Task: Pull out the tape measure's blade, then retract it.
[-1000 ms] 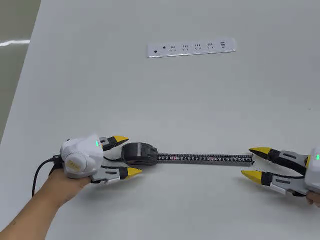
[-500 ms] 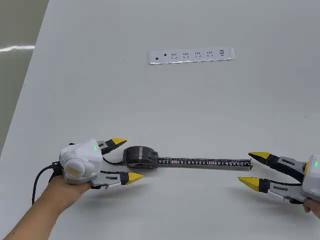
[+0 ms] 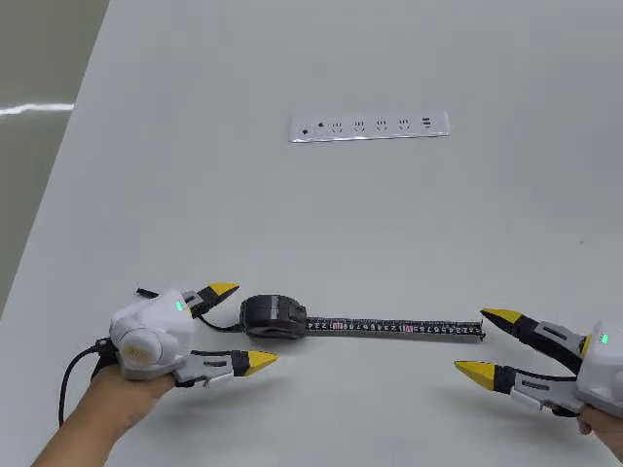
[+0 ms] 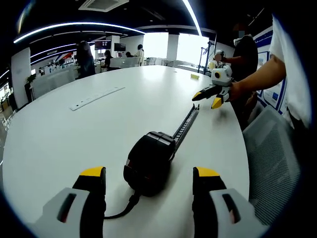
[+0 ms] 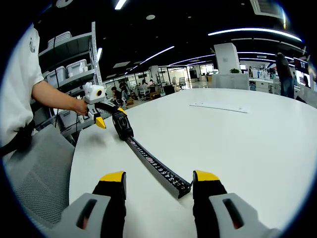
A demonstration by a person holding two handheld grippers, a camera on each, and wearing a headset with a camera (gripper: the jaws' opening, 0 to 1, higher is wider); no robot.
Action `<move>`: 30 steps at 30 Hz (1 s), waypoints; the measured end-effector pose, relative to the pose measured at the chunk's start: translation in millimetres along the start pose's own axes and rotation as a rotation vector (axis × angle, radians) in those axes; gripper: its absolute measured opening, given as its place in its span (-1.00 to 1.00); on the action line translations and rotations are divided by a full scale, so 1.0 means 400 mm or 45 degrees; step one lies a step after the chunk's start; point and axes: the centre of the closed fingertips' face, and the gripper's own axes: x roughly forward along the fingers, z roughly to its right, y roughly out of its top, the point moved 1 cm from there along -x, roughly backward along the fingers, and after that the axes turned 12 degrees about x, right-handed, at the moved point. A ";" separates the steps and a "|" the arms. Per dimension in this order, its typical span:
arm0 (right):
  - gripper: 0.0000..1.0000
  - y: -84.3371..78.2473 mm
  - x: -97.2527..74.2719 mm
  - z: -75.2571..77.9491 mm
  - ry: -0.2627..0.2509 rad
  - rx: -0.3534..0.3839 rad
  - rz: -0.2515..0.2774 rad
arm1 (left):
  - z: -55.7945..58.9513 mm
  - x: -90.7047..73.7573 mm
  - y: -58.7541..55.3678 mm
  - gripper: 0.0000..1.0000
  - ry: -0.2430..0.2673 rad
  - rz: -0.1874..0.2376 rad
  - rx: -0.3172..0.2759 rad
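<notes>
Blade lies pulled out from the tape measure, left tool and right tool both released and empty; retraction apparently outstanding.

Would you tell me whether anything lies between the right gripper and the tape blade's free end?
Nothing visible does: the blade's free end lies on bare table just in front of the open right gripper.

Case matt black plastic, blade thin dark semi-matt w/ printed marks, table smooth matt white, power strip white plastic.
</notes>
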 end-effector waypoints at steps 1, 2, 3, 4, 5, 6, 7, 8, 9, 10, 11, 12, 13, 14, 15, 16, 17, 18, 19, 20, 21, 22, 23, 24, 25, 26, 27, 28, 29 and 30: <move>0.09 -0.004 -0.001 -0.001 -0.017 0.012 -0.010 | -0.001 -0.004 -0.002 0.39 0.009 0.005 -0.010; 0.11 -0.006 -0.003 0.000 -0.029 0.018 -0.013 | -0.001 -0.007 -0.002 0.39 0.014 0.012 -0.021; 0.11 -0.004 -0.003 -0.003 -0.034 0.053 0.004 | -0.002 -0.010 -0.005 0.40 0.025 0.016 -0.037; 0.12 -0.007 -0.003 -0.005 -0.038 0.050 0.001 | -0.002 -0.011 -0.008 0.40 0.032 0.011 -0.042; 0.13 -0.012 -0.003 -0.006 -0.047 0.037 -0.007 | -0.002 -0.012 -0.010 0.40 0.038 0.008 -0.043; 0.13 -0.017 -0.004 -0.008 -0.049 0.040 -0.014 | 0.001 -0.015 -0.008 0.40 0.042 0.015 -0.048; 0.13 -0.018 -0.004 -0.009 -0.049 0.045 -0.011 | 0.003 -0.016 -0.008 0.41 0.046 0.017 -0.046; 0.13 -0.023 -0.005 -0.008 -0.058 0.049 -0.012 | 0.002 -0.019 -0.008 0.41 0.054 0.015 -0.046; 0.14 -0.023 -0.006 -0.006 -0.068 0.046 -0.011 | 0.001 -0.020 -0.008 0.41 0.062 0.015 -0.052; 0.14 -0.022 -0.008 -0.004 -0.077 0.056 -0.004 | 0.000 -0.023 -0.007 0.41 0.071 0.018 -0.063; 0.14 -0.020 -0.008 -0.004 -0.081 0.065 0.007 | 0.000 -0.024 -0.007 0.41 0.077 0.018 -0.062; 0.15 -0.020 -0.010 -0.003 -0.089 0.064 0.010 | 0.000 -0.025 -0.008 0.41 0.080 0.017 -0.063; 0.17 -0.021 -0.009 -0.004 -0.094 0.068 0.012 | 0.000 -0.026 -0.008 0.42 0.085 0.017 -0.072; 0.19 -0.021 -0.009 -0.005 -0.097 0.068 0.014 | 0.001 -0.028 -0.008 0.42 0.088 0.020 -0.073; 0.20 -0.021 -0.009 -0.006 -0.101 0.070 0.016 | 0.001 -0.029 -0.007 0.43 0.092 0.024 -0.075; 0.20 -0.021 -0.008 -0.009 -0.103 0.074 0.015 | 0.002 -0.030 -0.006 0.43 0.096 0.024 -0.085; 0.21 -0.021 -0.008 -0.009 -0.108 0.072 0.014 | 0.002 -0.032 -0.005 0.44 0.100 0.027 -0.088; 0.21 -0.020 -0.009 -0.010 -0.113 0.071 0.014 | 0.001 -0.036 -0.001 0.45 0.112 0.036 -0.094; 0.22 -0.018 -0.011 -0.011 -0.116 0.072 0.016 | 0.001 -0.038 0.000 0.46 0.116 0.038 -0.099; 0.21 -0.014 -0.014 -0.013 -0.121 0.071 0.023 | 0.002 -0.039 0.000 0.46 0.116 0.038 -0.106; 0.22 -0.015 -0.015 -0.011 -0.127 0.073 0.024 | 0.004 -0.041 0.000 0.46 0.117 0.038 -0.107; 0.22 -0.016 -0.016 -0.011 -0.131 0.078 0.026 | 0.006 -0.042 0.000 0.47 0.120 0.037 -0.107; 0.23 -0.015 -0.018 -0.013 -0.134 0.080 0.028 | 0.006 -0.044 -0.003 0.47 0.125 0.029 -0.107; 0.23 -0.015 -0.019 -0.015 -0.138 0.077 0.029 | 0.008 -0.047 -0.004 0.47 0.127 0.028 -0.112; 0.23 -0.015 -0.019 -0.017 -0.139 0.074 0.027 | 0.009 -0.050 -0.004 0.47 0.132 0.034 -0.118; 0.23 -0.015 -0.019 -0.023 -0.141 0.072 0.025 | 0.012 -0.053 -0.005 0.47 0.140 0.037 -0.128; 0.23 -0.016 -0.021 -0.022 -0.143 0.073 0.028 | 0.015 -0.056 -0.006 0.47 0.142 0.039 -0.131; 0.24 -0.017 -0.024 -0.019 -0.147 0.079 0.033 | 0.020 -0.059 -0.009 0.47 0.150 0.038 -0.133; 0.24 -0.016 -0.026 -0.019 -0.152 0.074 0.034 | 0.021 -0.062 -0.011 0.46 0.159 0.037 -0.135; 0.25 -0.016 -0.029 -0.019 -0.158 0.076 0.036 | 0.024 -0.066 -0.015 0.47 0.167 0.035 -0.145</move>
